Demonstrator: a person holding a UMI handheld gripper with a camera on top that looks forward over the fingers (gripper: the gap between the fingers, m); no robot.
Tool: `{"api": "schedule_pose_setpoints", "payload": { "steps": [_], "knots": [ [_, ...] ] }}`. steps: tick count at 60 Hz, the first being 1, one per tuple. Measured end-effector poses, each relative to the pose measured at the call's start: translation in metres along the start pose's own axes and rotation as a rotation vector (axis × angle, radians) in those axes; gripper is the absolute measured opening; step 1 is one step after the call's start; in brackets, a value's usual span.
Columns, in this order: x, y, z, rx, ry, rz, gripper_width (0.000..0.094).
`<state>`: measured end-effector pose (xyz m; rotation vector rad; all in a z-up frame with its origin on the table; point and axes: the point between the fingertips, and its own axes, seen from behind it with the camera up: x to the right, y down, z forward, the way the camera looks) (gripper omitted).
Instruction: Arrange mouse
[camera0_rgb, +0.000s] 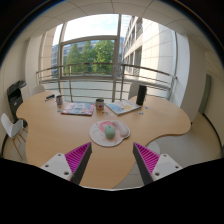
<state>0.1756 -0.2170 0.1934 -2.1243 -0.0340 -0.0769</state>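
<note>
A small pale green mouse (108, 130) lies on a round white mat (120, 137) on the wooden table (60, 140), just ahead of my fingers. My gripper (112, 160) is open and empty, its two magenta pads wide apart above bare table. The left fingertip (80, 154) and the right fingertip (145, 154) stand to either side of the mat's near edge, a little short of it.
Beyond the mat lie a magazine (77, 108), a small cup (99, 104), papers (123, 106) and a dark upright object (141, 95). A white chair (11, 127) stands at the table's left. Large windows and a railing are behind.
</note>
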Motion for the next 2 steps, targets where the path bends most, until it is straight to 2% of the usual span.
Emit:
{"api": "schedule_pose_setpoints", "payload": {
  "steps": [2],
  "knots": [
    [0.0001, -0.0003, -0.0069, 0.004, -0.003, 0.003, 0.0849]
  ]
}}
